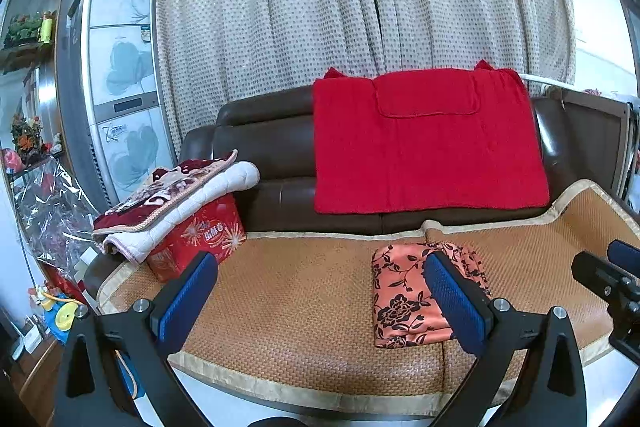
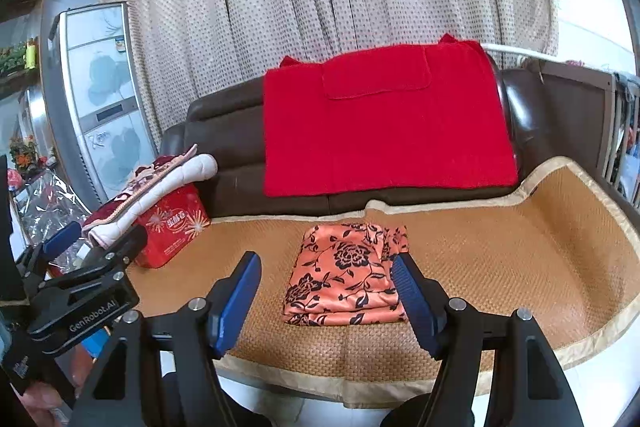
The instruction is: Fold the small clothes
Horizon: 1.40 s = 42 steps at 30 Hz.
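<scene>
A woven rattan mat (image 2: 500,259) covers the brown leather sofa's (image 2: 224,131) seat, a flat place for folding. On it lies the orange floral-print garment (image 2: 344,275), folded into a neat rectangle, so I judge it finished. My left gripper (image 1: 320,301) and right gripper (image 2: 326,299) hang above it, jaws apart, empty. Only the right view shows the garment's whole outline.
</scene>
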Each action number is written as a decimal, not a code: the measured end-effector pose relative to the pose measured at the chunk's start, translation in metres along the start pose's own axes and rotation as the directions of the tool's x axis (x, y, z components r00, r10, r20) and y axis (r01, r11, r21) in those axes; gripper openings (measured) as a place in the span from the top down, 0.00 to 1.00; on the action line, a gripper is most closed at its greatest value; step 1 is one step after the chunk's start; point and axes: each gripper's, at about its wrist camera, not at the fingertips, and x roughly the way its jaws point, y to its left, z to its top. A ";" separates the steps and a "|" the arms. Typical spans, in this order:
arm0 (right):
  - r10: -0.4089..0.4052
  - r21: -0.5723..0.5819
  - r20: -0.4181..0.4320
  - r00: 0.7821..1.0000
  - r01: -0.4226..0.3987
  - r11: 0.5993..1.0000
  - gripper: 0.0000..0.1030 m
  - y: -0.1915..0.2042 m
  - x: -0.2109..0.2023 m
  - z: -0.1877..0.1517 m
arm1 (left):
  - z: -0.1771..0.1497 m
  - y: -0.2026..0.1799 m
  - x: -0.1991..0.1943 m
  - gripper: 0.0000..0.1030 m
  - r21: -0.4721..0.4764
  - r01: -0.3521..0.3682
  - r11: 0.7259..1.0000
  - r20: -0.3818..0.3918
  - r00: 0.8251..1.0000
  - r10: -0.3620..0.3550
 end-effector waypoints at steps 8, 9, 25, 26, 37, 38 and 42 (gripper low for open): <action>0.010 -0.013 0.010 1.000 -0.010 1.000 0.30 0.007 -0.008 0.002 | 0.006 0.005 -0.010 0.00 -0.016 0.001 1.000 0.013 1.000 0.000; 0.011 -0.017 0.011 1.000 -0.011 1.000 0.30 0.009 -0.008 0.002 | 0.007 0.005 -0.011 0.00 -0.014 0.000 1.000 0.016 1.000 0.000; -0.023 -0.036 0.045 0.999 0.025 0.999 0.30 0.012 -0.020 0.007 | 0.016 0.013 -0.037 0.00 -0.017 -0.002 1.000 0.061 0.998 0.003; -0.026 -0.040 0.046 0.999 0.028 0.999 0.30 0.013 -0.021 0.007 | 0.016 0.013 -0.038 0.00 -0.017 0.000 1.000 0.063 0.998 0.001; -0.052 -0.046 -0.014 0.999 0.051 0.998 0.30 0.017 -0.015 0.002 | 0.010 0.015 -0.039 0.00 -0.014 0.017 1.000 0.040 0.999 -0.017; -0.056 -0.044 -0.022 0.998 0.054 0.998 0.30 0.017 -0.013 0.001 | 0.009 0.015 -0.037 0.00 -0.015 0.022 1.000 0.031 0.999 -0.021; -0.060 -0.031 -0.045 0.997 0.058 0.998 0.30 0.015 -0.009 -0.002 | 0.003 0.013 -0.028 0.00 -0.013 0.045 0.999 -0.016 0.999 -0.045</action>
